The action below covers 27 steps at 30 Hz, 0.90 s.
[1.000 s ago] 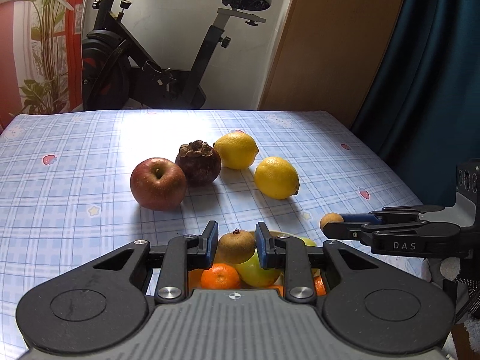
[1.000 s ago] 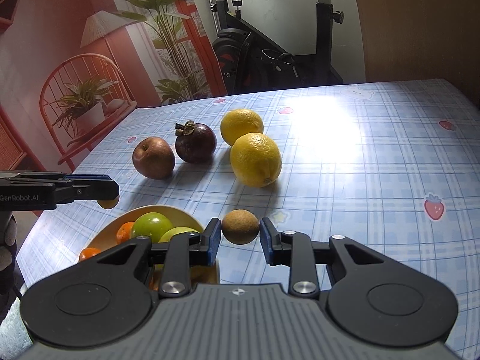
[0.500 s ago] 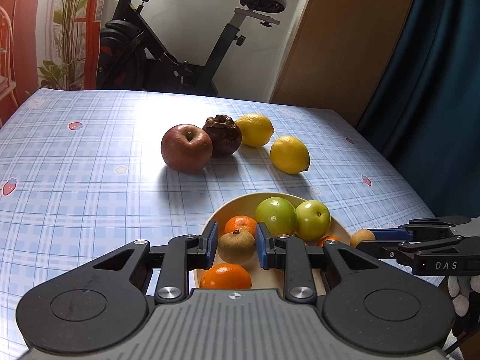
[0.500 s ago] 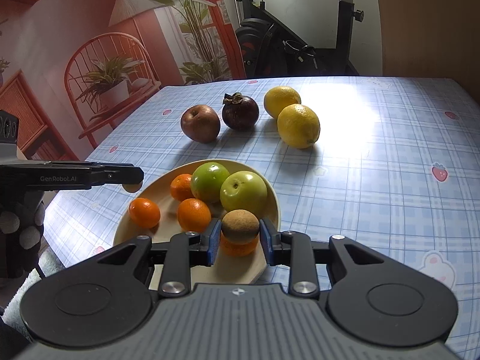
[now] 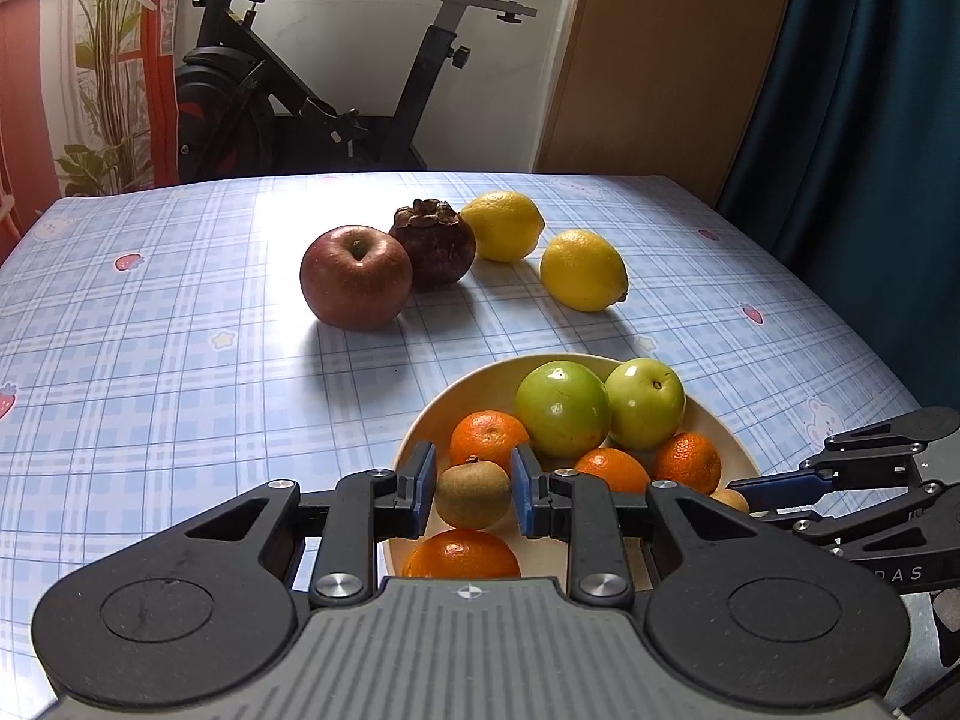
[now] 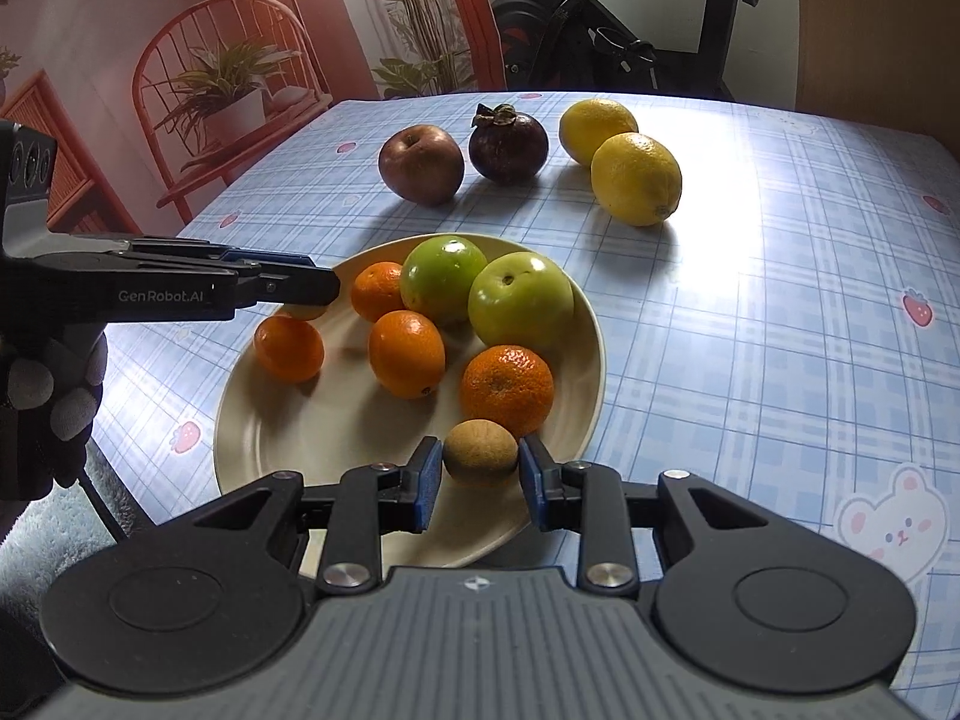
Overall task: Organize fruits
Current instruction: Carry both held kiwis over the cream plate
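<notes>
Brown kiwi [image 5: 471, 493] is clamped between the blue pads of the left gripper [image 5: 470, 495], held above the near part of the plate [image 5: 420, 429]. A second kiwi [image 6: 480, 452] is clamped likewise in the right gripper [image 6: 480, 474], over the plate's near rim on that side. In the right wrist view the left gripper enters from the left, a gloved hand [image 6: 45, 402] behind it. Cream-coloured, the plate sits on the tabletop [image 5: 150, 372], which carries a blue checked cloth. It holds four oranges [image 6: 407, 353] and, at its far side, two green apples [image 6: 519, 299] touching each other. Beyond the plate, on the cloth, a red apple [image 5: 356, 276] and a mangosteen [image 5: 433, 243] stand side by side, seemingly touching. Two lemons [image 5: 583, 270] lie just right of them. Behind the tabletop stands an exercise bike [image 5: 312, 78].
</notes>
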Each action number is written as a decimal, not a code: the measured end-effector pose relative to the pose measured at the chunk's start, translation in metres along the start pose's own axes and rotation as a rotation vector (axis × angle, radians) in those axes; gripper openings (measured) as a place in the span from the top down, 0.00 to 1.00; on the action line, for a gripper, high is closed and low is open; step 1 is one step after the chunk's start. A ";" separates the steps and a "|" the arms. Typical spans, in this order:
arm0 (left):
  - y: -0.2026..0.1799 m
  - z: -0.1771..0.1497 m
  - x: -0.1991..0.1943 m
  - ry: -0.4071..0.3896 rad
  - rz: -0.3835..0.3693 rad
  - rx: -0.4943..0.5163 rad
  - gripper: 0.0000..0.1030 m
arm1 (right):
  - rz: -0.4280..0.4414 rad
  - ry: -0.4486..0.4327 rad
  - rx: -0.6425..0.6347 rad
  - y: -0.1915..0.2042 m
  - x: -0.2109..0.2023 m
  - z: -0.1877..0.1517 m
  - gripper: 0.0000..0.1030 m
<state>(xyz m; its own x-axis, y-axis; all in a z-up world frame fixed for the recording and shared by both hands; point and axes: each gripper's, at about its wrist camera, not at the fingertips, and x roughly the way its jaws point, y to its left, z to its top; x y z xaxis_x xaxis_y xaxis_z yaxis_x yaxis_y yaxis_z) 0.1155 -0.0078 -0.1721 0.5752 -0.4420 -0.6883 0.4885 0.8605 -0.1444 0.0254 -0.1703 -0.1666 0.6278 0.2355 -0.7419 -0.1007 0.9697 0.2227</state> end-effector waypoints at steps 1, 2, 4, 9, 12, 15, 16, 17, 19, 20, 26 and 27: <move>0.001 0.000 0.001 0.003 0.003 -0.001 0.72 | -0.004 0.002 -0.010 0.001 0.002 0.001 0.70; 0.002 -0.001 0.002 0.008 0.006 -0.003 0.72 | -0.006 0.003 -0.016 0.001 0.003 0.001 0.70; 0.004 -0.002 0.005 0.015 0.011 -0.007 0.72 | -0.006 0.005 -0.023 0.000 0.005 0.001 0.70; 0.008 -0.003 0.008 0.019 0.013 -0.016 0.75 | -0.016 0.000 -0.025 -0.003 0.006 0.004 0.70; 0.009 -0.003 0.011 0.017 0.014 -0.012 0.75 | -0.019 0.000 -0.028 -0.005 0.008 0.007 0.70; 0.010 -0.003 0.012 0.012 0.011 -0.011 0.75 | -0.022 0.000 -0.038 -0.005 0.008 0.008 0.70; 0.009 -0.004 0.012 0.010 0.013 -0.007 0.75 | -0.022 0.000 -0.039 -0.006 0.008 0.008 0.70; 0.009 -0.004 0.012 0.008 0.017 -0.005 0.75 | -0.022 -0.002 -0.040 -0.005 0.008 0.008 0.70; 0.008 -0.005 0.011 0.007 0.024 0.003 0.75 | -0.025 -0.003 -0.040 -0.007 0.009 0.009 0.70; 0.008 -0.005 0.011 0.007 0.027 0.006 0.75 | -0.026 -0.004 -0.041 -0.007 0.010 0.009 0.70; 0.008 -0.007 0.010 0.005 0.038 0.000 0.76 | -0.032 -0.008 -0.047 -0.011 0.013 0.014 0.70; 0.008 -0.007 0.010 0.003 0.042 0.000 0.76 | -0.033 -0.009 -0.049 -0.011 0.014 0.016 0.70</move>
<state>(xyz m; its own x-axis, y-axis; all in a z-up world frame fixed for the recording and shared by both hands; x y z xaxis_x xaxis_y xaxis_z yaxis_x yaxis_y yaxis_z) 0.1207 -0.0036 -0.1855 0.5929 -0.4047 -0.6962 0.4640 0.8783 -0.1154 0.0476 -0.1788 -0.1700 0.6386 0.2030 -0.7423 -0.1171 0.9790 0.1670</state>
